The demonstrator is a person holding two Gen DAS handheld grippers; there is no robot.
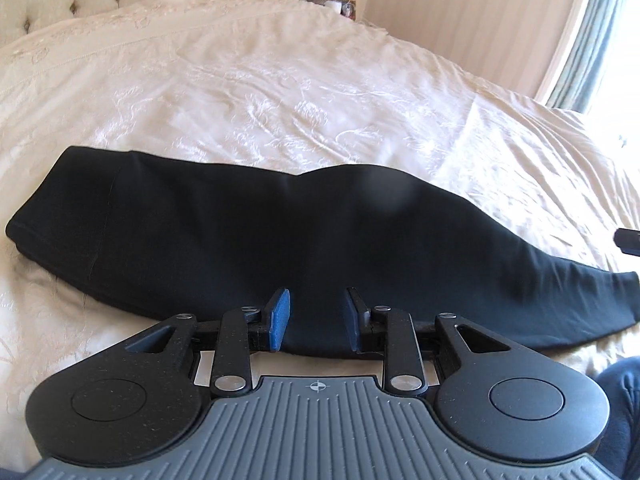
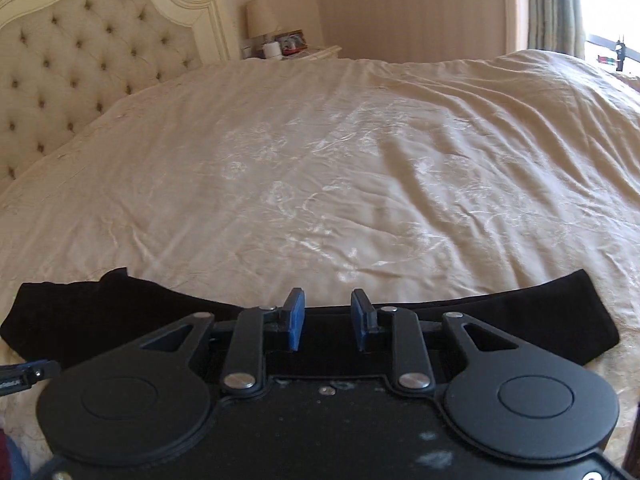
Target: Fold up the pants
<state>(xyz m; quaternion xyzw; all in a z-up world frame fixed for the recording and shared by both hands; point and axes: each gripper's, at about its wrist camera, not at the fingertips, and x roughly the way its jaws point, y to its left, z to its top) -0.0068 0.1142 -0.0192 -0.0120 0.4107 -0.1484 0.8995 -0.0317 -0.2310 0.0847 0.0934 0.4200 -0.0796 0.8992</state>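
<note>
Black pants [image 1: 256,236] lie folded lengthwise in a long band across the near part of the cream bed. In the left wrist view my left gripper [image 1: 316,306] is open, its blue pads [image 1: 280,312] hovering over the near edge of the pants with cloth showing between them, not gripped. In the right wrist view the pants [image 2: 100,312] run left to right under my right gripper [image 2: 328,306], which is open with blue pads [image 2: 295,320] over the far edge of the band. A tip of the right gripper shows at the left view's right edge [image 1: 628,240].
The cream embroidered bedspread [image 2: 320,168] stretches far beyond the pants. A tufted headboard [image 2: 88,60] stands at the back left, a nightstand with a lamp [image 2: 260,20] beside it. A curtained window [image 2: 560,4] is at the right. Blue denim, likely the person's leg, [image 1: 624,396] is at the lower right.
</note>
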